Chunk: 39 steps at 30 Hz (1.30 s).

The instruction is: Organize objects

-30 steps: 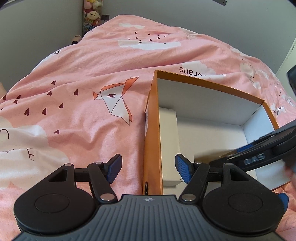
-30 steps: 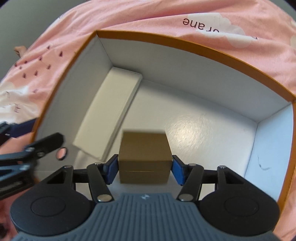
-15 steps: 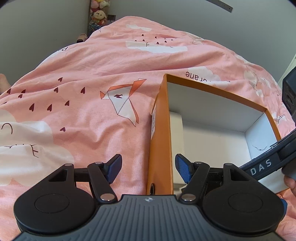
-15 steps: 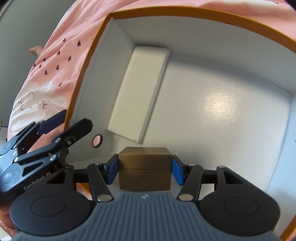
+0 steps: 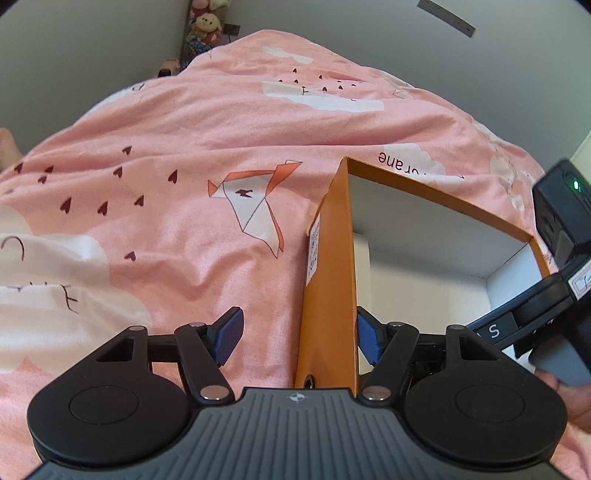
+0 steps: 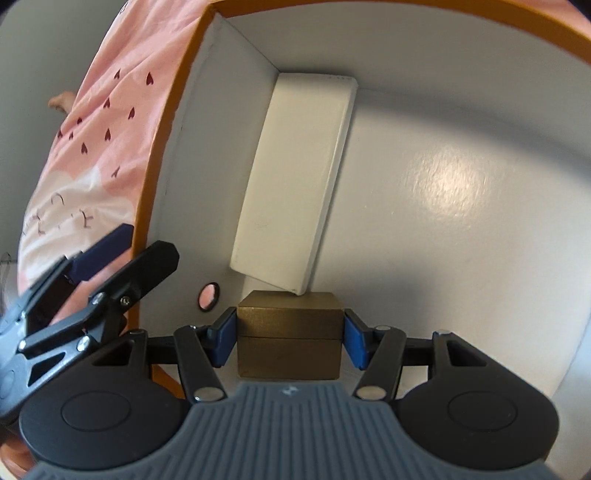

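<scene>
An orange box [image 5: 328, 280] with a white inside stands on the pink bedspread. My left gripper [image 5: 299, 332] is open and straddles its left wall, one finger outside, one inside. My right gripper [image 6: 290, 338] is shut on a small gold-brown box [image 6: 288, 332] and holds it low inside the orange box [image 6: 173, 122], near the left wall. A flat white box [image 6: 299, 177] lies along that wall, and its near corner overlaps the gold box. The left gripper's fingers [image 6: 122, 273] show at the wall's edge in the right wrist view.
The pink bedspread [image 5: 166, 221] with origami birds and hearts covers the bed. Stuffed toys [image 5: 207, 22] stand far back by the grey wall. The right gripper's body [image 5: 554, 266] reaches in from the right. The box floor [image 6: 443, 221] to the right is bare white.
The right gripper has carried the gold box lower and towards the left wall, next to the white box. The left gripper has shifted so the wall sits between its fingers.
</scene>
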{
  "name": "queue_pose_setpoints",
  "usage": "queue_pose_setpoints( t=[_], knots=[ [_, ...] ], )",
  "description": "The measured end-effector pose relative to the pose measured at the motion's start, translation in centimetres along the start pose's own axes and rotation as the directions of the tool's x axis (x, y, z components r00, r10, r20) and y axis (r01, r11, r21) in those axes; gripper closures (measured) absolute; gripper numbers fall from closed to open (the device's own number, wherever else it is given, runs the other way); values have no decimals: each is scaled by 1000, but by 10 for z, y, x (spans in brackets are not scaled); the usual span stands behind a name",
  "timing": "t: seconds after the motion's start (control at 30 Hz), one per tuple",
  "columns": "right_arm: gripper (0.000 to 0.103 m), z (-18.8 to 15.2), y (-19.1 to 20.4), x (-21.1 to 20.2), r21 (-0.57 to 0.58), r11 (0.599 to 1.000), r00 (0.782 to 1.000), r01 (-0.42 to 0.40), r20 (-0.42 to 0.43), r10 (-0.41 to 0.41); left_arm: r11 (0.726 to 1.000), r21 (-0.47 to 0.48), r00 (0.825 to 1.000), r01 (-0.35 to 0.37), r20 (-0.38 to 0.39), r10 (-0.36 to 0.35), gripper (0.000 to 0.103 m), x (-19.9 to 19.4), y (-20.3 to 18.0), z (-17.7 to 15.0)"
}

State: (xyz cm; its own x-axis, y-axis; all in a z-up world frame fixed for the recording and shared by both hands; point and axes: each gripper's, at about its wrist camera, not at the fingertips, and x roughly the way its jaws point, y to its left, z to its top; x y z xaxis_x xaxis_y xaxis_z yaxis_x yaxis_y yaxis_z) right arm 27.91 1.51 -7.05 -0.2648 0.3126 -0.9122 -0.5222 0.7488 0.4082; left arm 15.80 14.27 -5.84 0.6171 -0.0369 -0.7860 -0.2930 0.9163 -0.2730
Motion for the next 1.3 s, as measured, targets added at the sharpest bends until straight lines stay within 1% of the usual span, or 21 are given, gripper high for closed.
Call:
queue_pose_setpoints(
  t=[0.13,0.3,0.47,0.57,0.6,0.67,0.73,0.8,0.83,0.9,0.97,1.03,1.1,1.17,1.3],
  knots=[
    [41,-7,-13,3,100,992,997,-81,-8,82,1000,-8,1000,-6,8,6,26,-1,-1,0],
    [40,-16,-26,2,162,972,985,-171,34,168,1000,-8,1000,-5,15,5,26,-2,-4,-2],
    [41,-26,-37,-3,191,957,975,-219,85,206,1000,8,1000,-5,19,5,26,-4,-10,-5],
    [39,-28,-41,-5,205,951,971,-233,97,217,1000,15,1000,-7,24,7,26,-5,-12,-6],
    [36,-28,-41,-6,208,949,970,-237,97,221,1000,13,1000,-8,25,7,26,-5,-12,-6],
    [35,-29,-42,-8,206,945,966,-255,100,239,1000,11,1000,-8,27,7,26,-6,-11,-5],
    [38,-31,-40,-13,195,948,966,-253,110,235,1000,11,1000,-7,29,7,26,-7,-11,-6],
    [48,-31,-39,-19,186,952,967,-243,121,223,1000,10,1000,-6,30,5,26,-7,-11,-5],
    [50,-31,-40,-19,187,952,967,-244,122,223,1000,11,1000,-4,30,4,26,-7,-11,-5],
    [64,-32,-42,-17,192,951,968,-242,120,222,1000,13,1000,-3,30,2,26,-7,-11,-5],
    [72,-32,-42,-11,197,951,969,-239,113,220,1000,14,1000,-2,30,2,26,-8,-11,-6],
    [74,-35,-38,0,198,951,969,-239,109,221,1000,13,1000,-4,31,3,26,-8,-11,-6],
    [81,-34,-35,6,195,948,966,-250,110,232,1000,13,1000,-6,30,5,26,-8,-11,-6],
    [81,-33,-33,10,192,947,964,-258,119,239,1000,14,1000,-5,30,5,26,-8,-12,-6],
    [81,-32,-28,12,174,954,966,-245,128,224,1000,13,1000,-5,31,5,26,-8,-12,-6]
  ],
)
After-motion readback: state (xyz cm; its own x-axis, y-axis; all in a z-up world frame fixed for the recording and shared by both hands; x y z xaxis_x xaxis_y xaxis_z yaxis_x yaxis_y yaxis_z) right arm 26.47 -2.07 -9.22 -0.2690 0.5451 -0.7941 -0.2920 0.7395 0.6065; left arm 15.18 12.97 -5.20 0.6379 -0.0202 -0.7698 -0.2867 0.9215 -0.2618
